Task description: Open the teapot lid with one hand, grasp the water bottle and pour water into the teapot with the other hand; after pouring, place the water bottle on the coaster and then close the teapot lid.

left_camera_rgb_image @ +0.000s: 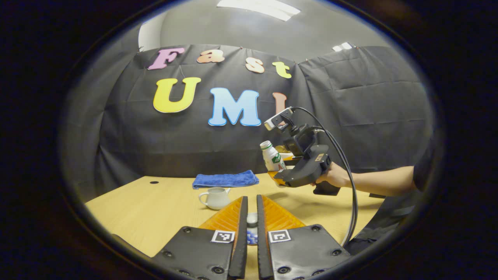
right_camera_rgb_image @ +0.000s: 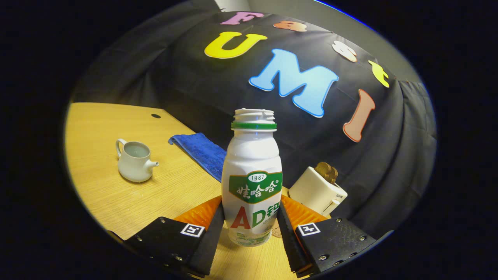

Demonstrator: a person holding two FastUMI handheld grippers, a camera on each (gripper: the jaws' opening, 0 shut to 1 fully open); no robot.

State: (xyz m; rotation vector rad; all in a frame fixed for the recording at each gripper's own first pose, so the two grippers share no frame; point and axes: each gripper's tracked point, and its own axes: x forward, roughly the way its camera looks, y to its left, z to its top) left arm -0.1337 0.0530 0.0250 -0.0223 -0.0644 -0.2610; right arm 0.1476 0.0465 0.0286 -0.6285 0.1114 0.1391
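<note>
Two claws | right claw (right_camera_rgb_image: 251, 221) grips water bottle (right_camera_rgb_image: 253, 171) | left claw (left_camera_rgb_image: 251, 217) clamps teapot lid (left_camera_rgb_image: 252, 219)

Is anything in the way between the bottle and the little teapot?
Nothing visible is. The water bottle, clamped in the right claw, has bare table between it and the open teapot. The blue towel lies farther back.

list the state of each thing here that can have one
teapot: lid off, upright on the table
teapot lid: held between the left gripper fingers
water bottle: uncapped, upright, clamped in the right gripper
blue towel: folded, flat
toaster: loaded with bread
</note>
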